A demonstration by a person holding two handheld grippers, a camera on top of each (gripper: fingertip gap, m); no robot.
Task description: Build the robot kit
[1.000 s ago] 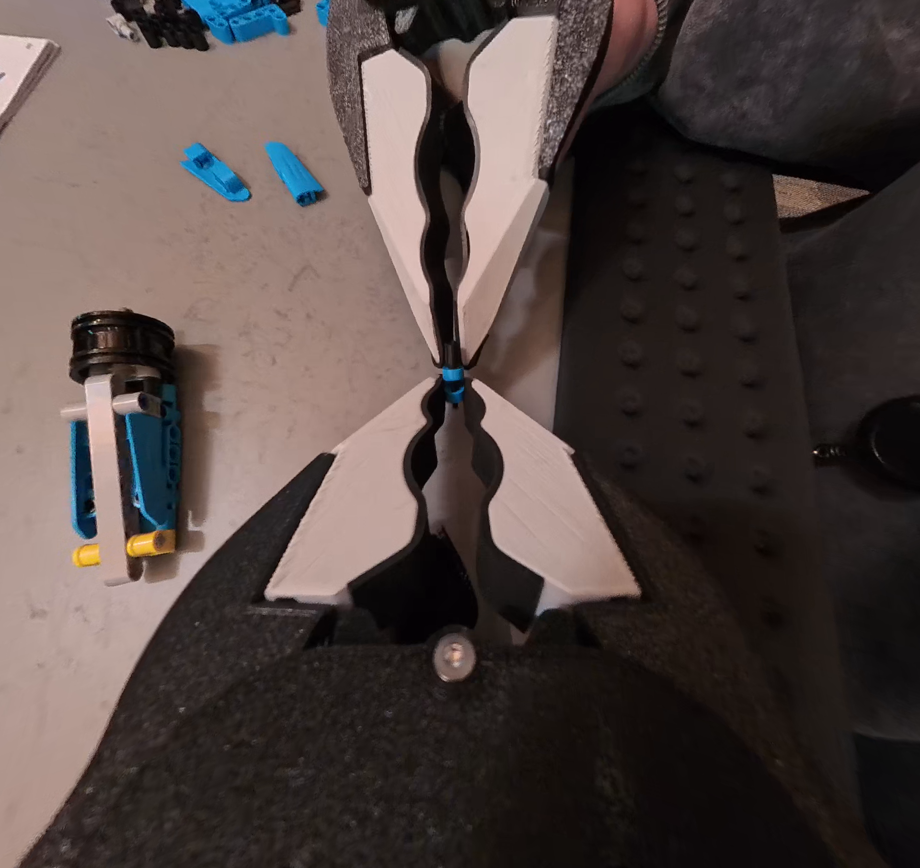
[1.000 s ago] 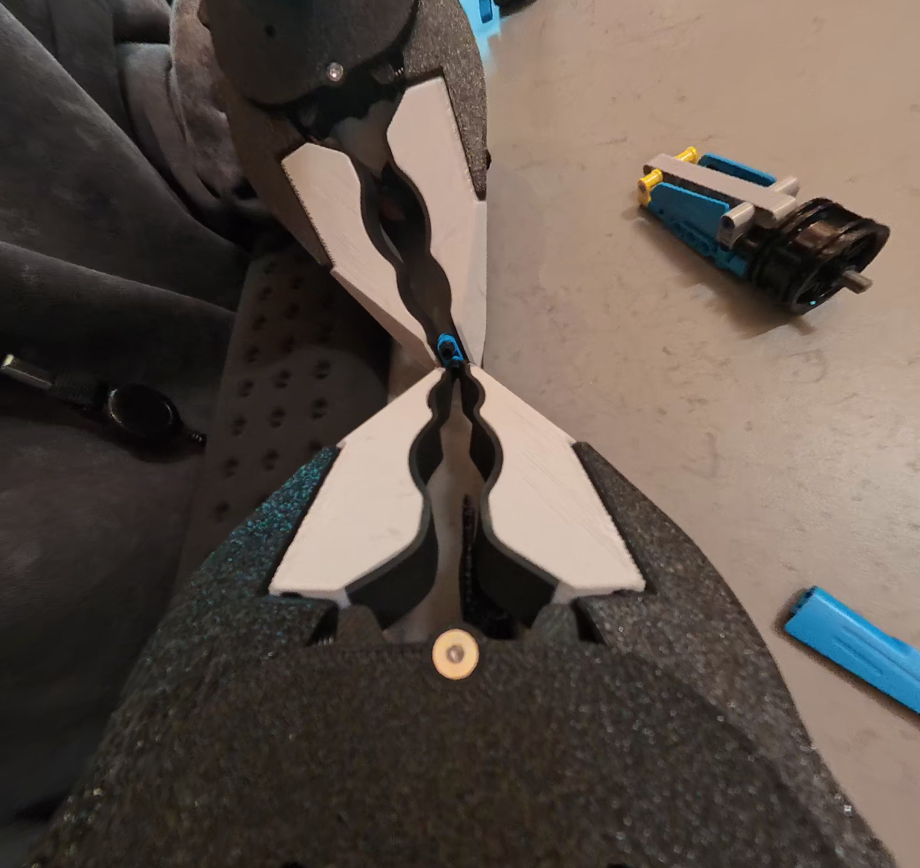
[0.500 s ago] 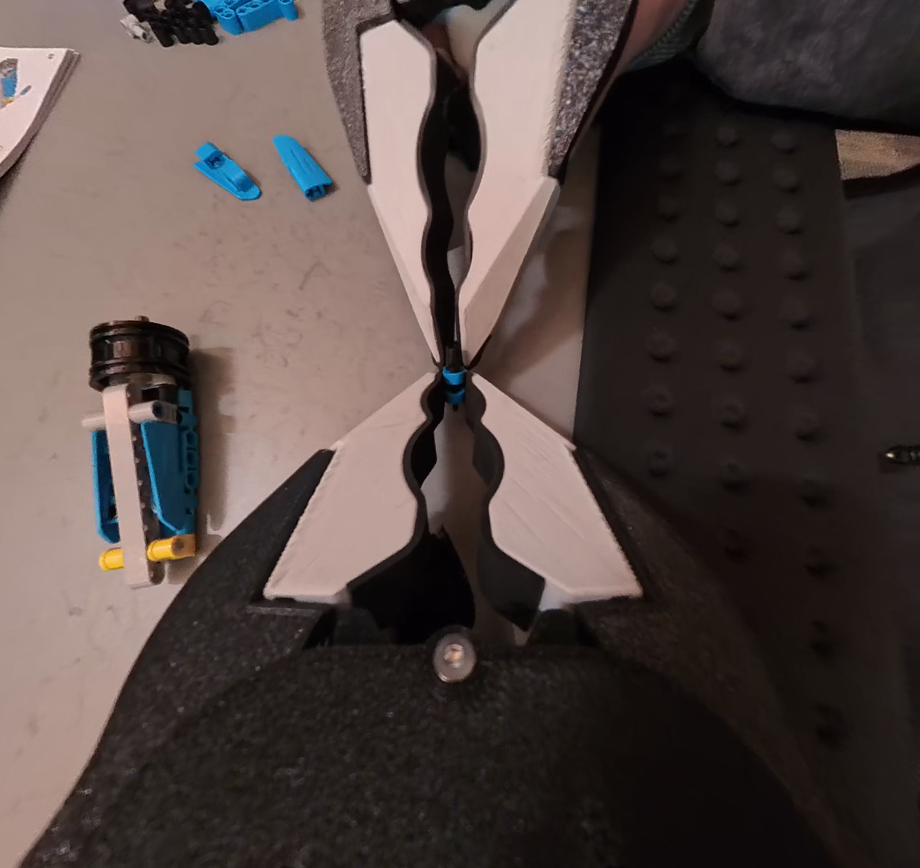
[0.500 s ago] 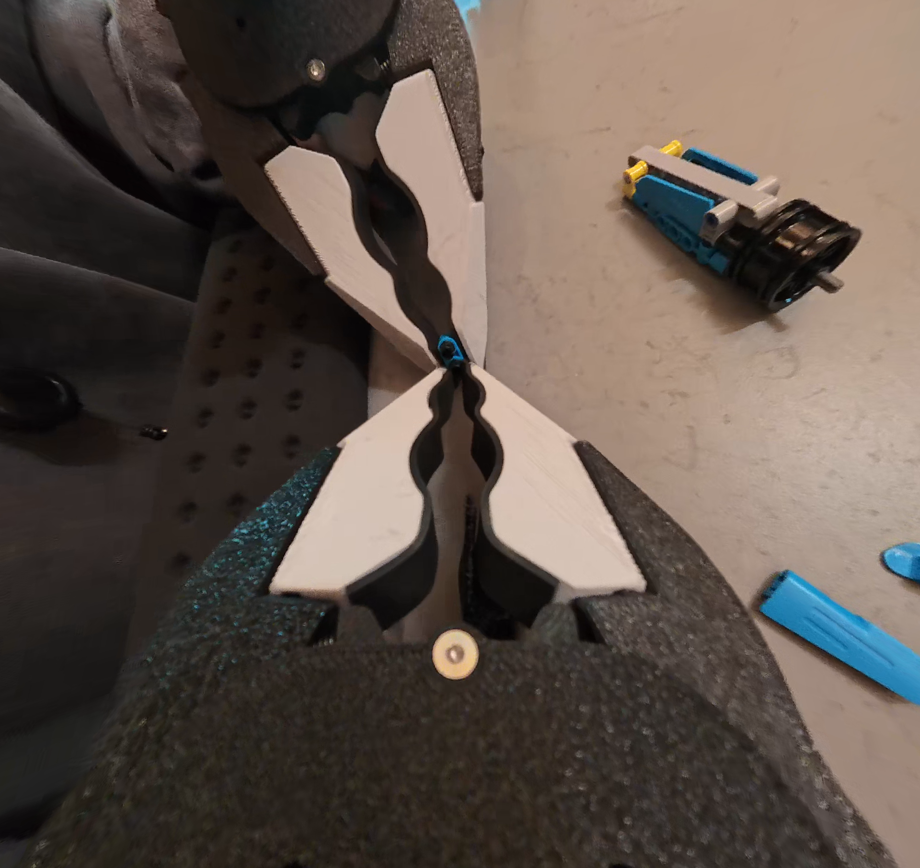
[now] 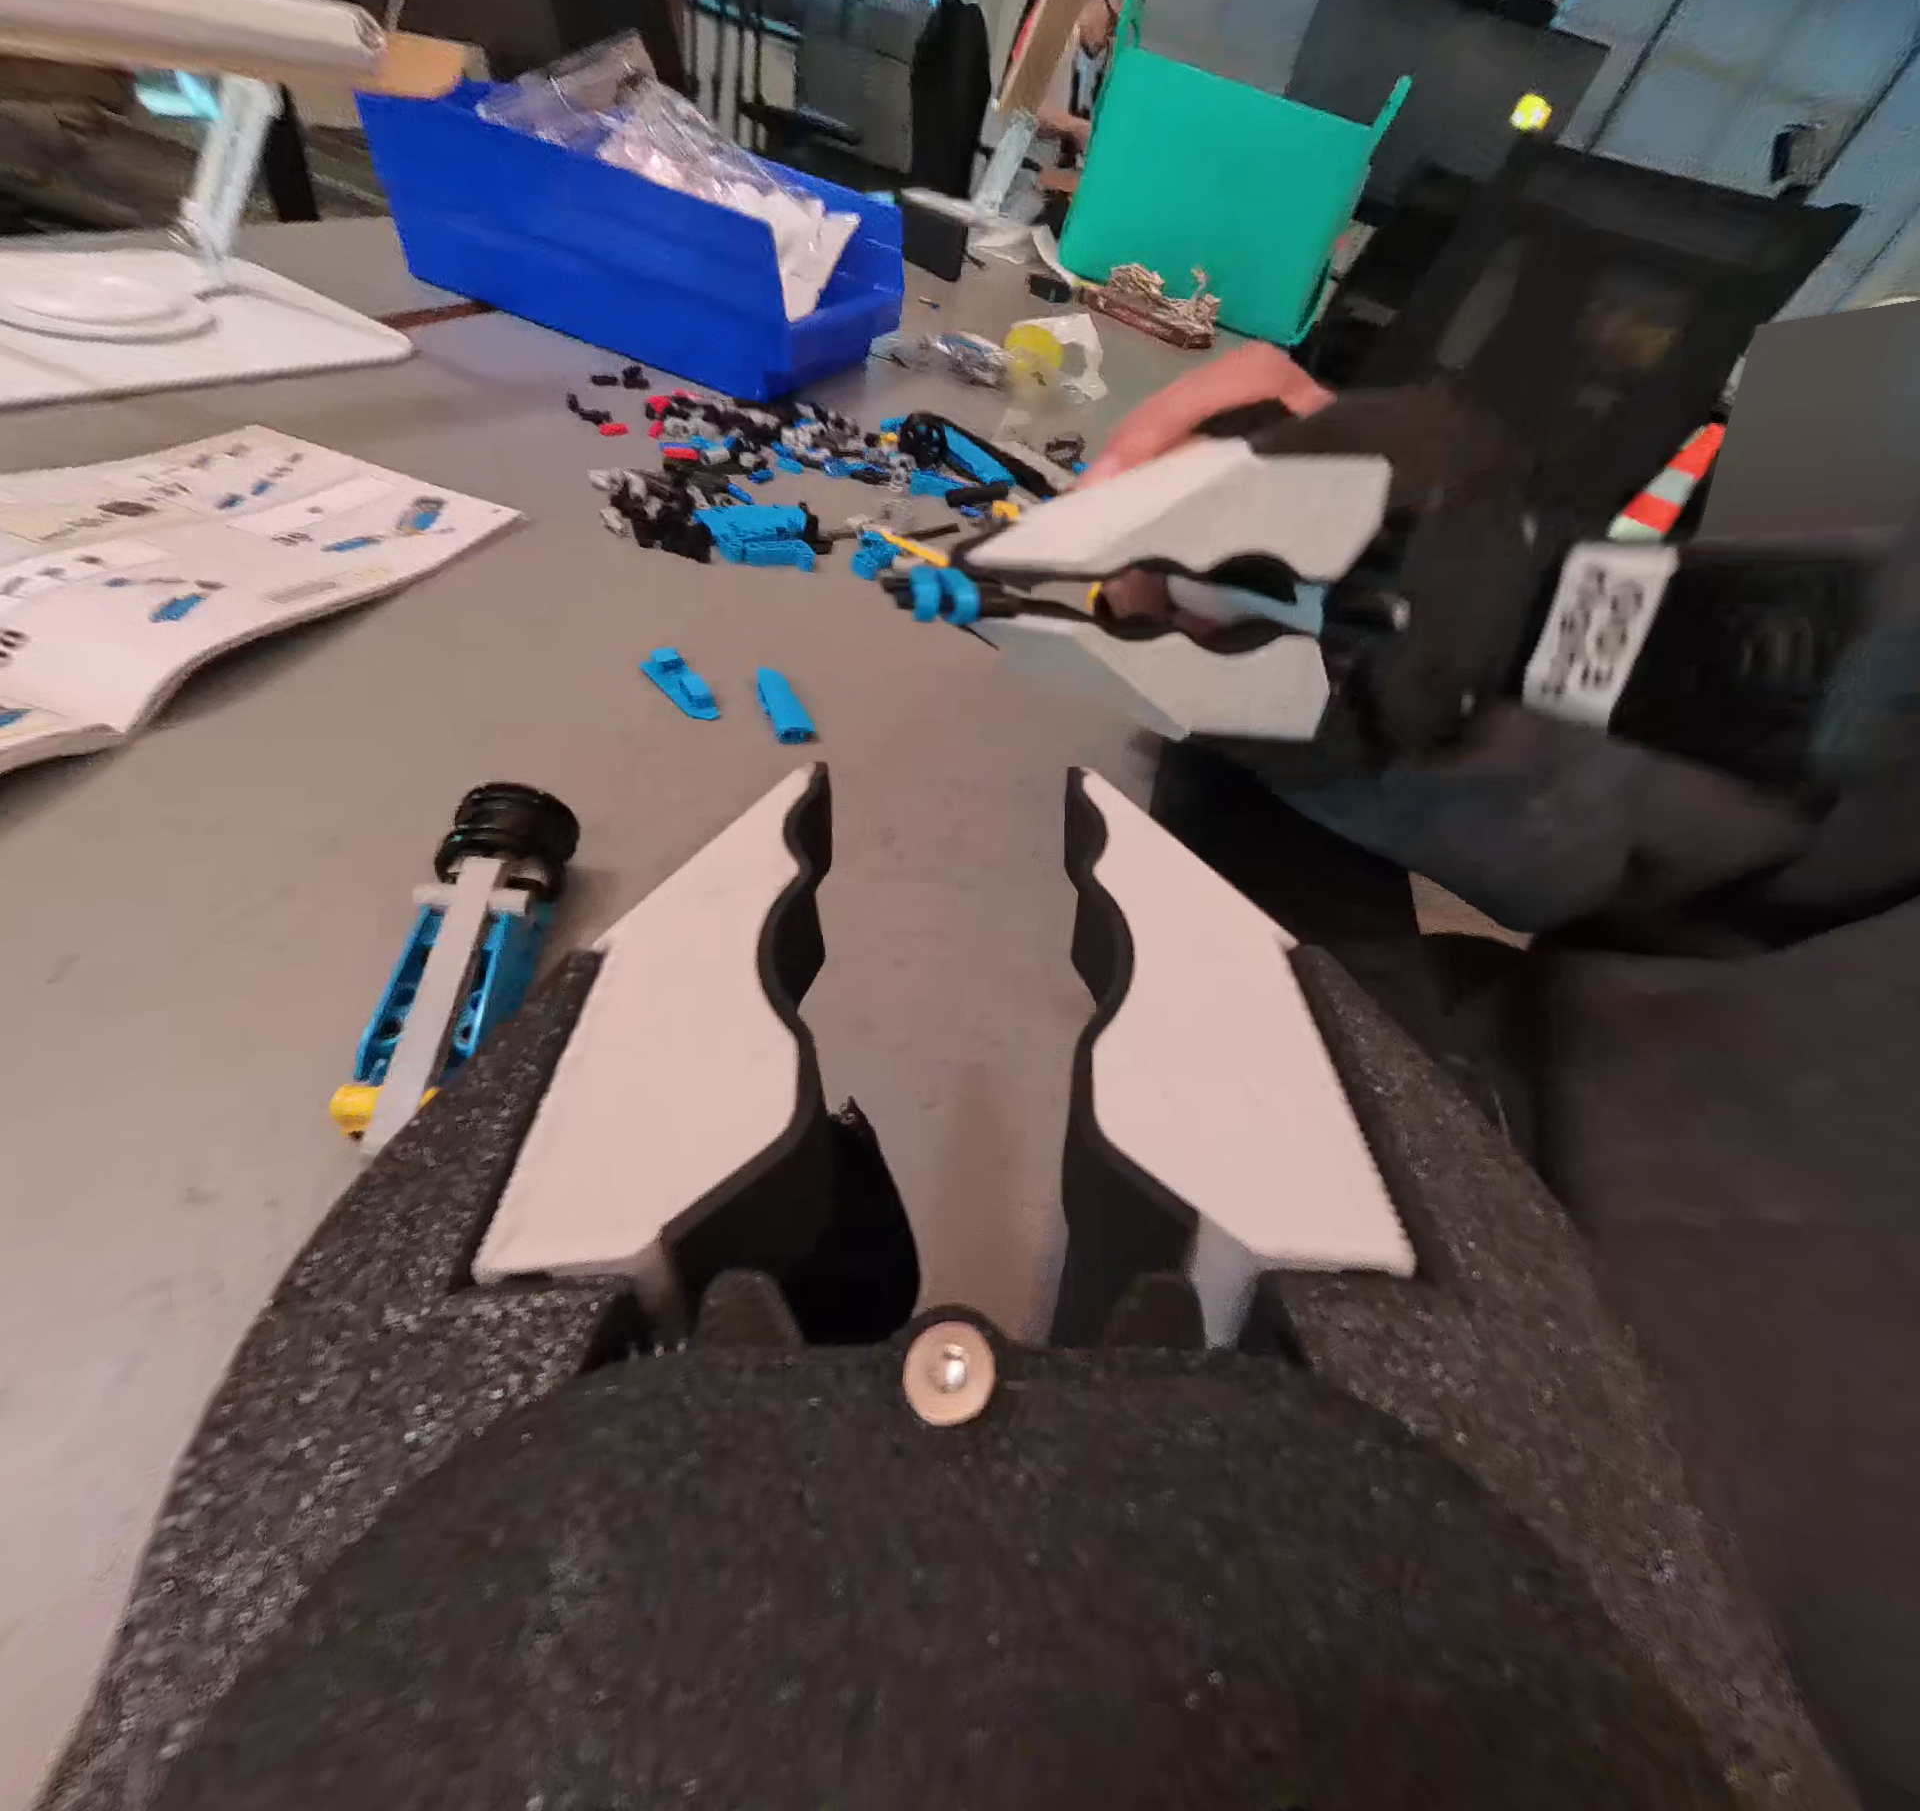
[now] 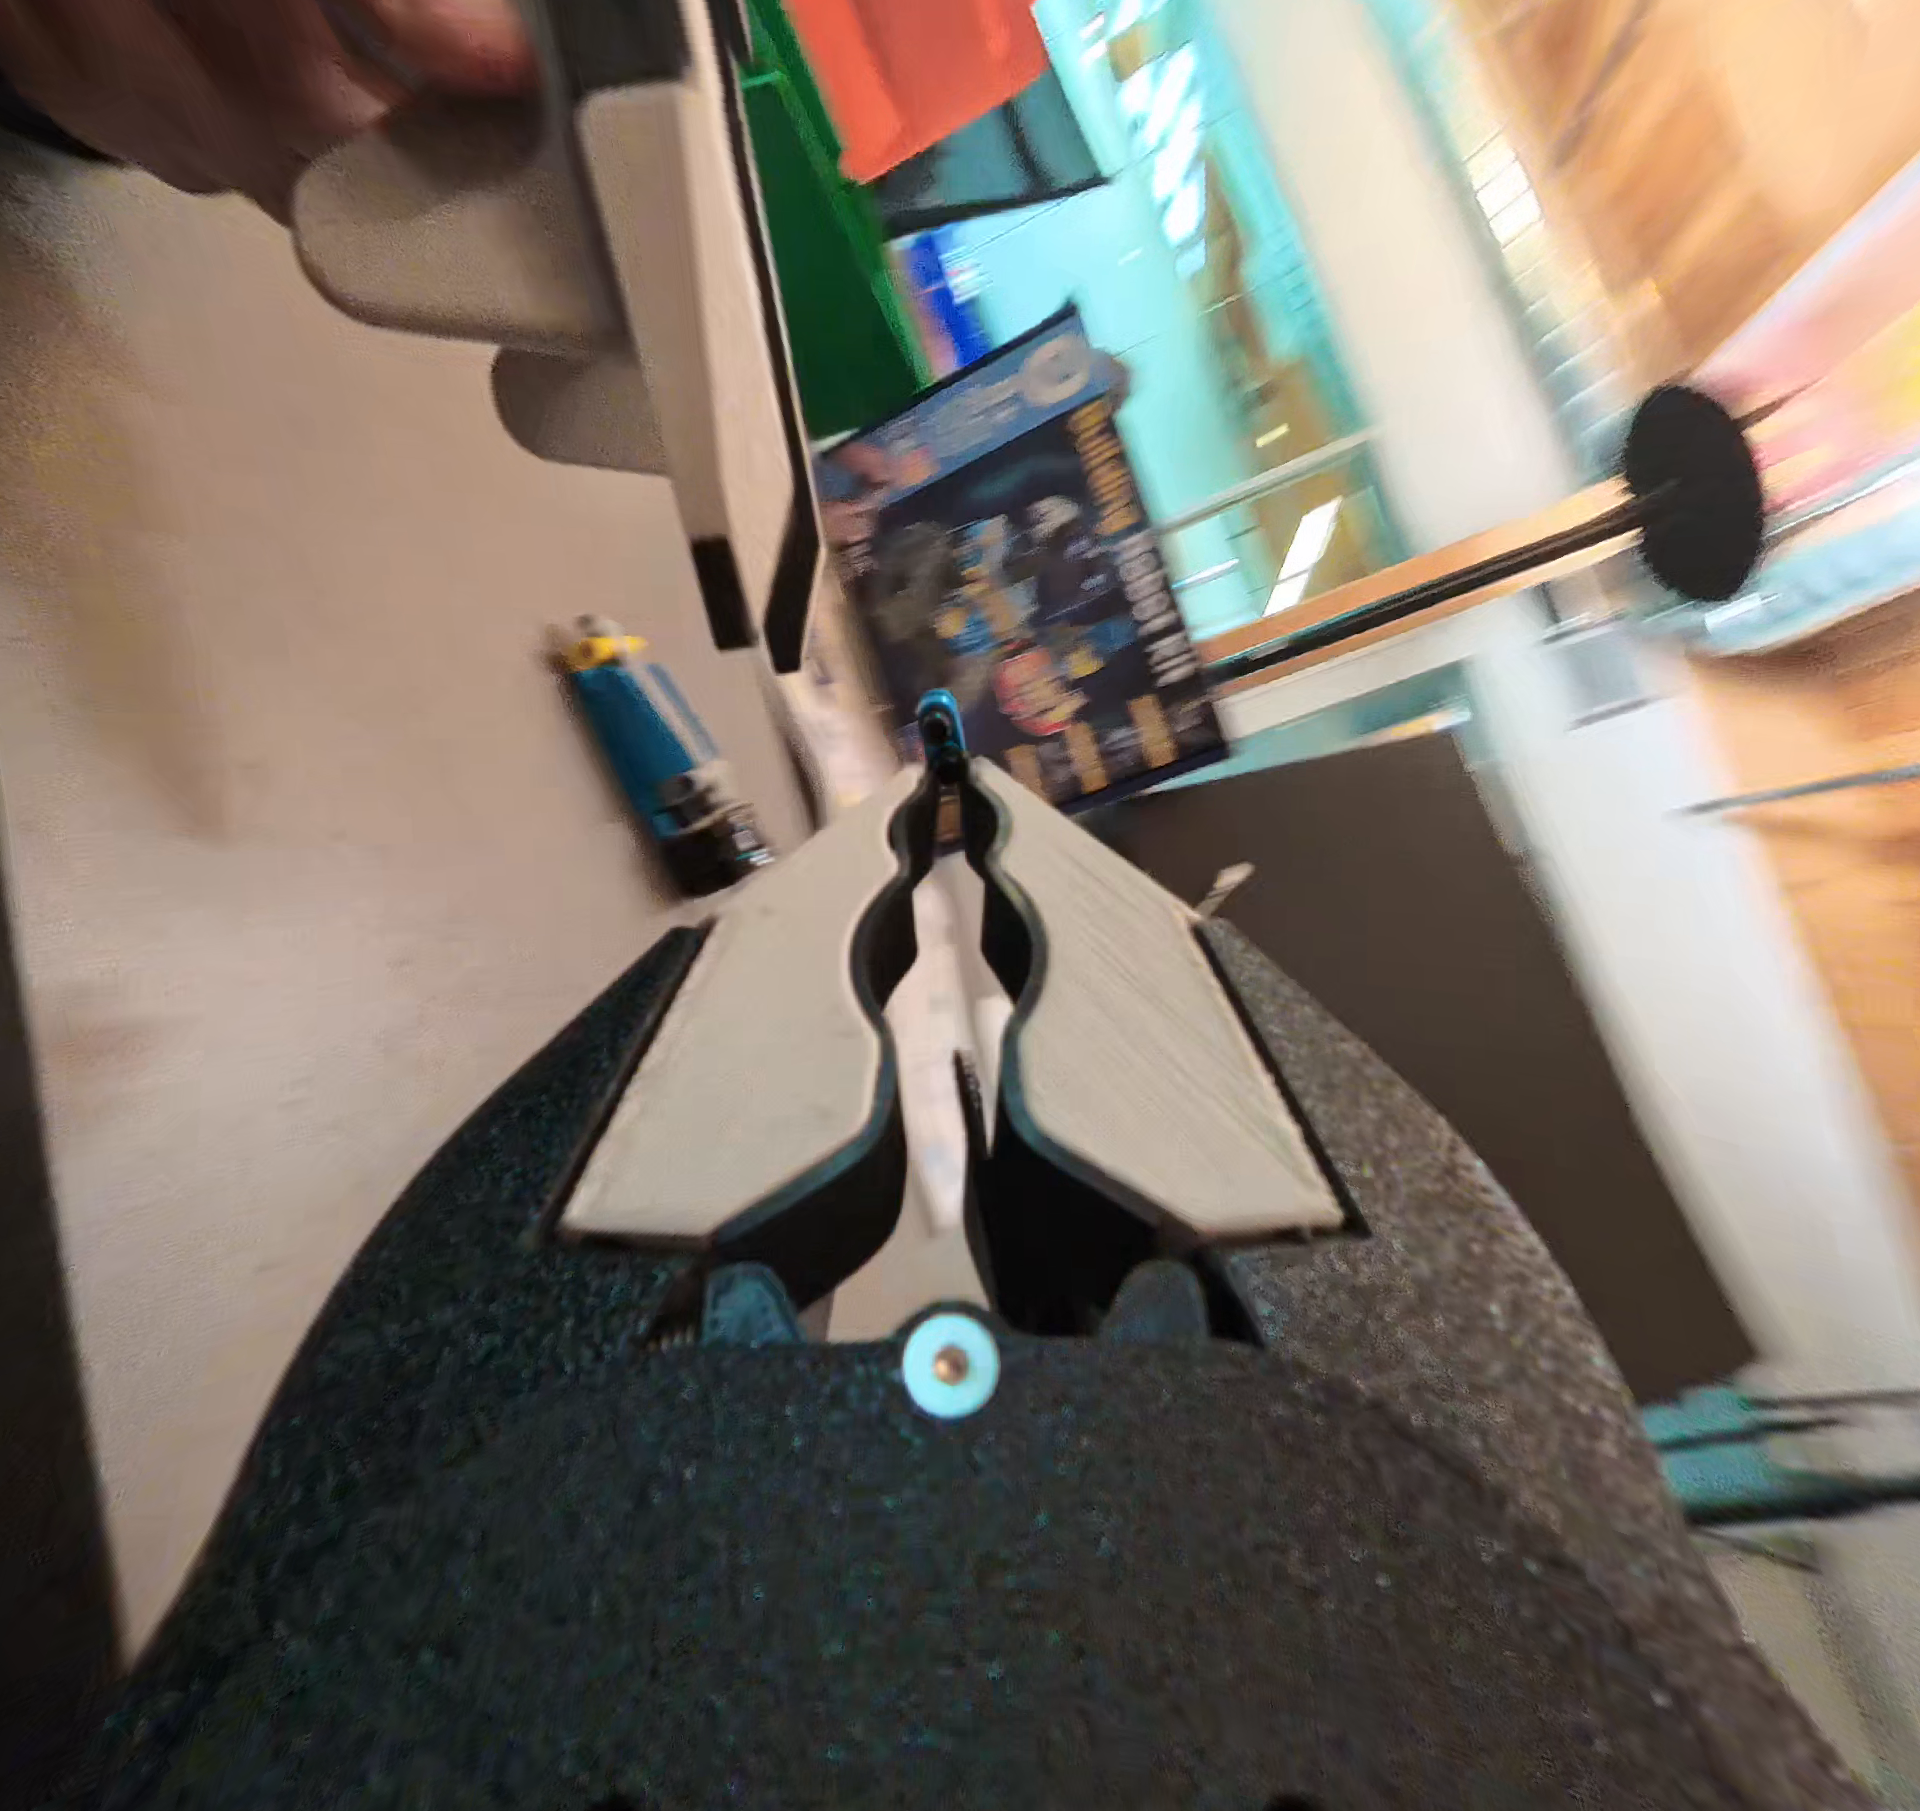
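Observation:
My left gripper (image 5: 948, 793) is open and empty above the grey table (image 5: 260, 826). My right gripper (image 6: 943, 787) is shut on a small blue and black connector piece (image 6: 940, 722) that sticks out past its tips. In the left wrist view the right gripper (image 5: 971, 589) is ahead and to the right, pointing left with the connector piece (image 5: 935, 595) in it. A blue and grey assembly with a black wheel (image 5: 468, 940) lies left of my left gripper; it also shows in the blurred right wrist view (image 6: 665, 753). The left gripper (image 6: 727, 411) appears there at upper left.
Two loose blue pieces (image 5: 681, 686) (image 5: 784, 707) lie ahead. A pile of small blue and black parts (image 5: 790, 483) is beyond them. An open instruction booklet (image 5: 208, 556) is at left. A blue bin (image 5: 623, 234), a green box (image 5: 1205, 203) and a white lamp base (image 5: 156, 317) stand behind. Left and right tips are no more than a few centimetres apart.
Both grippers were tip to tip, shut on the small connector piece. My left gripper has opened, let go and drawn back. The right gripper keeps the piece; both views swung up.

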